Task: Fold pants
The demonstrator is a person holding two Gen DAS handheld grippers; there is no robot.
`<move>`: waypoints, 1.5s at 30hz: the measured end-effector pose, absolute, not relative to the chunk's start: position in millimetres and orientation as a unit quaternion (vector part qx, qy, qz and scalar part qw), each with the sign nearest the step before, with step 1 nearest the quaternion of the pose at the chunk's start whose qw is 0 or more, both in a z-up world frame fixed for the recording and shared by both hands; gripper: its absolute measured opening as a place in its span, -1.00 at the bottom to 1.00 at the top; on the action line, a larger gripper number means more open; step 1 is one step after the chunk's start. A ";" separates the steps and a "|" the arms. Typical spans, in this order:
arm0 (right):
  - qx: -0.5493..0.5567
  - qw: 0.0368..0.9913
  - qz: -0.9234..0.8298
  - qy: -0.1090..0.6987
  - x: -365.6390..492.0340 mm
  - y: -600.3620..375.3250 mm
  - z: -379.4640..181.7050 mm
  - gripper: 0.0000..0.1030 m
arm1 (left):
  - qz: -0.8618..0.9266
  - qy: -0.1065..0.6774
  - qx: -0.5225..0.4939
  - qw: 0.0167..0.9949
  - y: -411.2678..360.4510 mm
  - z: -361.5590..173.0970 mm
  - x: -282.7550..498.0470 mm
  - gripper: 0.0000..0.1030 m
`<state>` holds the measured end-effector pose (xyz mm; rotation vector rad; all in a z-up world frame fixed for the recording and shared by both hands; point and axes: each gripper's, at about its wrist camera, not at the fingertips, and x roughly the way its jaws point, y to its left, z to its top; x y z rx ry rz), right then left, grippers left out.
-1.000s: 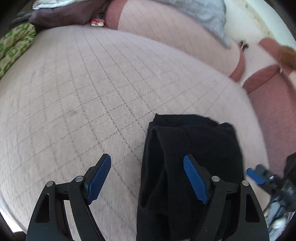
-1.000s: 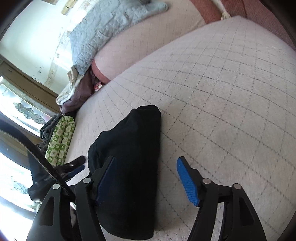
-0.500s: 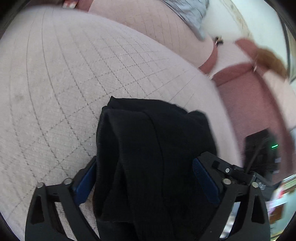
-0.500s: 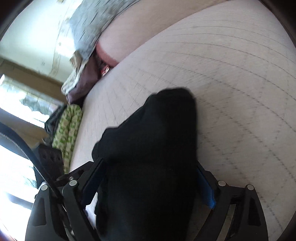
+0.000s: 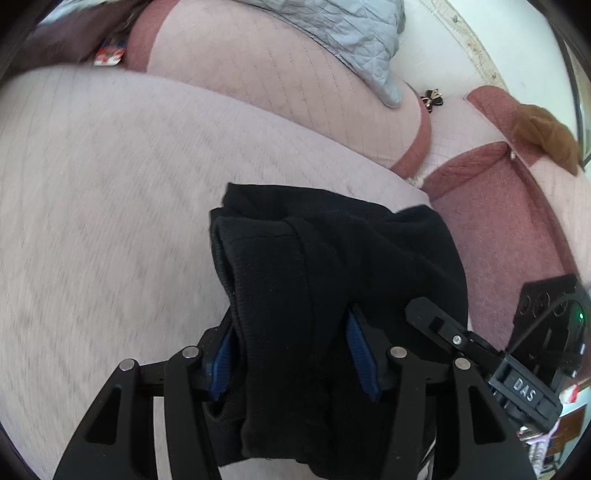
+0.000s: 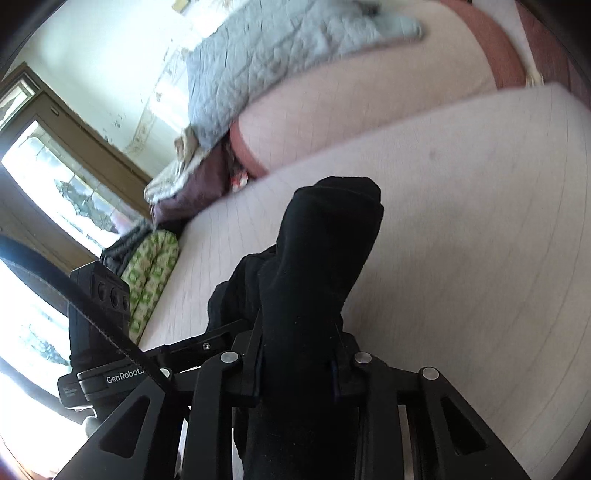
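Note:
The folded black pants [image 5: 332, 251] lie as a thick bundle on the pale pink quilted bed [image 5: 110, 184]. My left gripper [image 5: 291, 354] straddles the bundle's near end. Its jaws are closing and the blue pads [image 5: 221, 354] press the cloth from both sides. In the right wrist view the pants [image 6: 325, 251] rise from between the fingers of my right gripper [image 6: 297, 365]. Those jaws are also closing, squeezed tight on the fabric, with the pads nearly hidden. The right gripper's body [image 5: 461, 339] shows beside the bundle in the left wrist view.
A grey quilt [image 5: 351, 33] drapes over a pink bolster at the back. A brown cloth [image 5: 543, 129] lies on the red-edged cushion to the right. A green patterned cloth [image 6: 151, 266] and dark clothes sit at the bed's left edge by a window [image 6: 55, 184].
Both grippers moved forward over the pants and closed on the bundle from open. The bundle's near end now sits gathered between the pads, and both views have tilted upward.

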<state>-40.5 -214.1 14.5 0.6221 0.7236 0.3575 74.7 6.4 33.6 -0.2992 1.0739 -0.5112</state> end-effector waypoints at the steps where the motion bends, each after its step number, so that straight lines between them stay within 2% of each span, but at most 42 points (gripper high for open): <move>1: 0.302 0.876 0.151 0.346 -33.3 -223.4 10.8 -0.17 | -0.228 0.506 -0.130 0.821 1.5 30.3 81.6 0.15; 2: 0.302 0.877 0.130 0.350 -29.9 -230.3 5.9 0.07 | -0.208 0.510 -0.115 0.827 -3.3 23.7 90.1 0.15; 4: 0.301 0.879 0.072 0.364 -27.6 -245.8 -8.7 0.28 | -0.169 0.536 -0.092 0.822 -6.4 5.7 105.0 0.15; 8: 0.313 0.873 0.067 0.367 -34.1 -260.2 -8.2 0.28 | -0.194 0.549 -0.153 0.798 11.8 7.4 100.5 0.15; 13: 0.299 0.888 0.075 0.343 -44.5 -254.6 10.5 0.40 | -0.196 0.518 -0.139 0.821 15.4 33.7 84.6 0.15; 18: 0.305 0.883 0.062 0.352 -58.0 -258.6 0.6 0.40 | -0.167 0.482 -0.105 0.854 27.7 47.4 45.7 0.18; 28: 0.299 0.885 0.057 0.353 -106.2 -222.3 6.4 0.40 | -0.102 0.451 -0.100 0.881 84.9 37.9 -38.7 0.21; 36: 0.222 0.895 0.044 0.384 -187.8 -176.9 -14.2 0.51 | -0.103 0.458 -0.112 0.876 100.5 25.8 -50.7 0.24; 40: 0.229 0.888 0.011 0.399 -192.1 -184.9 -31.5 0.51 | -0.110 0.453 -0.102 0.879 93.2 27.0 -55.1 0.24; 45: 0.236 0.895 -0.006 0.379 -190.4 -196.5 -29.6 0.51 | -0.105 0.436 -0.060 0.892 78.9 27.6 -62.8 0.27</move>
